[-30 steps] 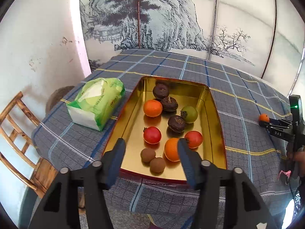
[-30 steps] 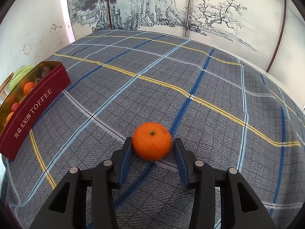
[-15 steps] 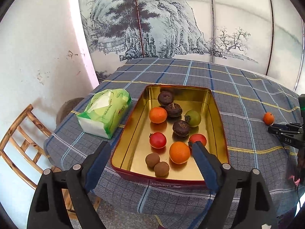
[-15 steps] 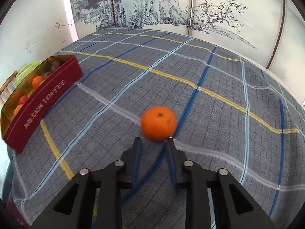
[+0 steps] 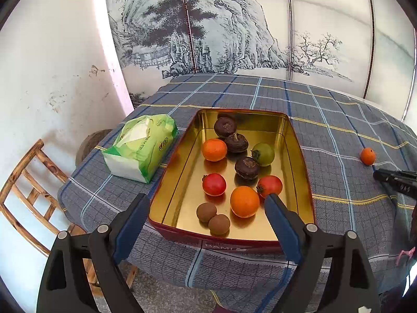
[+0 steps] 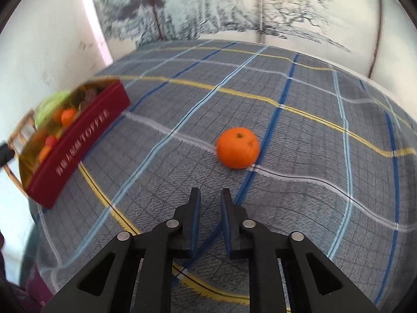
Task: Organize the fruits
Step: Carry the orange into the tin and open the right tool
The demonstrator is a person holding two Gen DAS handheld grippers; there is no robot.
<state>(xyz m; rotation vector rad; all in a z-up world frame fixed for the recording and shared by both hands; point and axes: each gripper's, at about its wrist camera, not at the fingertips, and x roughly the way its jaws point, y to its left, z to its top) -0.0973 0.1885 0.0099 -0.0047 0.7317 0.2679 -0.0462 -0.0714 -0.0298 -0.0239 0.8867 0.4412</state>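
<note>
A plaid-clothed table (image 5: 325, 135) carries a gold-lined toffee tin (image 5: 294, 140) holding ten fruits: two oranges, two red, one green, three dark brown, two small brown. One mandarin (image 6: 237, 148) lies loose, well apart from the tin. The left gripper (image 5: 203, 215) hangs wide open and empty; the right gripper (image 6: 210, 195), nearly closed and empty, must likely reopen to fetch it

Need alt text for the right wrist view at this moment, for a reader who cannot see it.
A lone orange sits on the plaid tablecloth ahead of the right gripper, whose fingers are nearly together and hold nothing. At left, blurred, stands a red toffee tin containing fruit.
</note>
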